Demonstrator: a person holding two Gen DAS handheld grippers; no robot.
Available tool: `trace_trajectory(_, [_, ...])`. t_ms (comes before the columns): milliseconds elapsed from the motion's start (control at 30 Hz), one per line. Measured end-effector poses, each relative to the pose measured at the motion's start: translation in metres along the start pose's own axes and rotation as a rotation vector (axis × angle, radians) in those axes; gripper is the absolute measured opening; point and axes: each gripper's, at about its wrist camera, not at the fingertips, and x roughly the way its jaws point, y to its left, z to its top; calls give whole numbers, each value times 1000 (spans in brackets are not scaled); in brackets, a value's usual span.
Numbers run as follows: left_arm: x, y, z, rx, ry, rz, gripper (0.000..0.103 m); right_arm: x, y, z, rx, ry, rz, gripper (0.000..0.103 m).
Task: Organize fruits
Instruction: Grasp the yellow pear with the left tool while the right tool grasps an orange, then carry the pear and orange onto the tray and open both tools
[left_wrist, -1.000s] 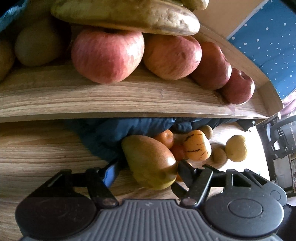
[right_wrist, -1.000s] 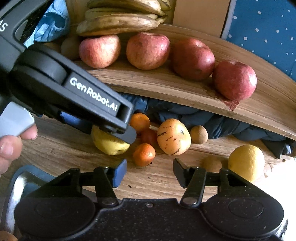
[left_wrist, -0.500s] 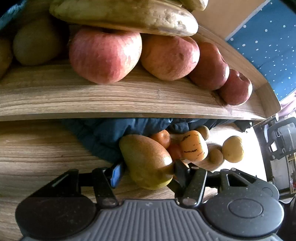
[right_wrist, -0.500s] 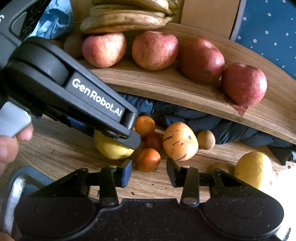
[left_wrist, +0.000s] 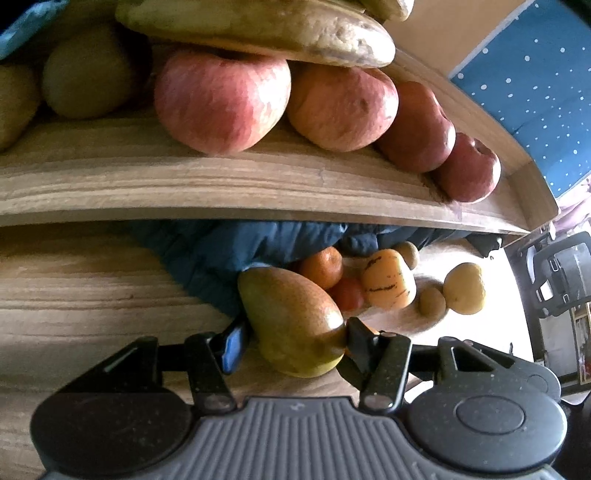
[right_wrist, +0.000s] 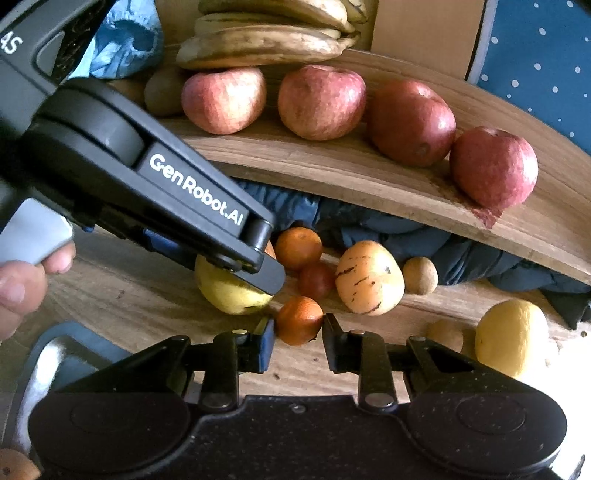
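Note:
A yellow-green pear (left_wrist: 295, 321) lies on the lower wooden surface, and my left gripper (left_wrist: 291, 338) is shut on it; the pear also shows in the right wrist view (right_wrist: 231, 291) under the left gripper's finger. My right gripper (right_wrist: 298, 338) has closed around a small orange mandarin (right_wrist: 299, 319), its pads touching both sides. Beside them lie another mandarin (right_wrist: 298, 248), a small red fruit (right_wrist: 317, 280), a striped yellow pepino (right_wrist: 369, 277) and a lemon (right_wrist: 511, 336).
A wooden shelf (right_wrist: 369, 181) above carries several red apples (right_wrist: 321, 101), bananas (right_wrist: 262, 46) and kiwis (left_wrist: 90, 70). A dark blue cloth (right_wrist: 406, 232) lies under the shelf. Small brown fruits (right_wrist: 420, 275) sit near the lemon. A metal tray edge (right_wrist: 48, 362) is at lower left.
My left gripper closed onto the pear. My right gripper moved forward and narrowed around the front mandarin.

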Motion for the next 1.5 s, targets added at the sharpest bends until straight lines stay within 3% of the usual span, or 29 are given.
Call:
trace_trajectory(700, [-36,-8,-46,-20,-75,22,58,-52,9,-25,-26,-69,41,29])
trace_trajectory(1500, [-70,-25,-103,-88,-172,71,58,-97,12,-75,-83,-63,130,29])
